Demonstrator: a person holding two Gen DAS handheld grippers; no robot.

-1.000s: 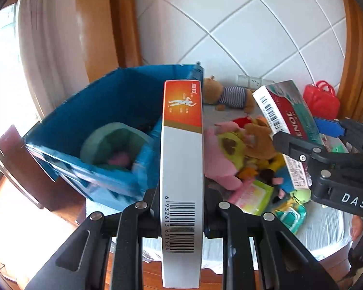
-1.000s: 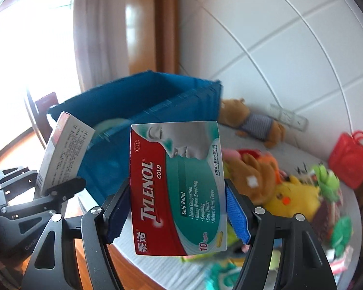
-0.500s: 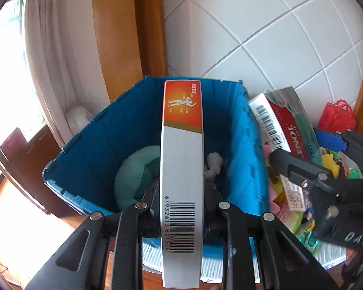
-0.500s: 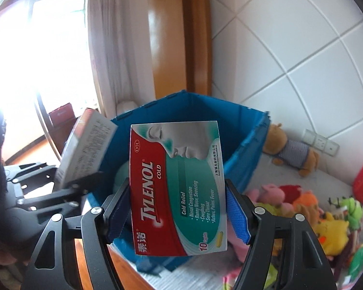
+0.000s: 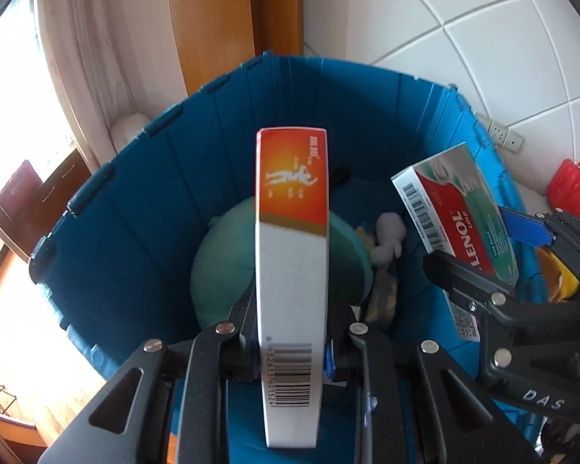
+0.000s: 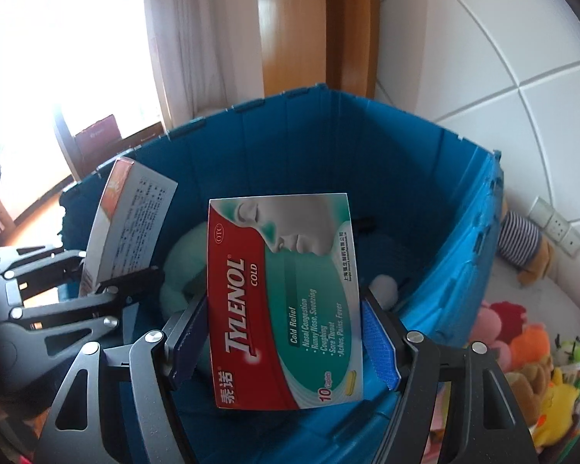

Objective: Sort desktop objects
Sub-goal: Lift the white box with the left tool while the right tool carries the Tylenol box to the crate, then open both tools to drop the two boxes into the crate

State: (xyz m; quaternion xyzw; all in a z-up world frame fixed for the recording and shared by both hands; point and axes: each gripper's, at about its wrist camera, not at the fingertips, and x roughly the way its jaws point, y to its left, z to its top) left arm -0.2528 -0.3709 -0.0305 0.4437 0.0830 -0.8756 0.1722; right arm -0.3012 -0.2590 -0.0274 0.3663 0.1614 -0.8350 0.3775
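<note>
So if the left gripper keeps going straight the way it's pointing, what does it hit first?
Probably the green plush cushion lying in the blue bin: the left gripper and its orange-and-white box aim straight at it, though depth is unclear.

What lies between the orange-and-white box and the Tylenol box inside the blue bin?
In the left wrist view, a small grey plush toy lies in the blue bin, between the orange-and-white box and the Tylenol box, beside a green cushion.

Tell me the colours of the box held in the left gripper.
The box is white with an orange-red top end and a gold band, best seen in the left wrist view.
</note>
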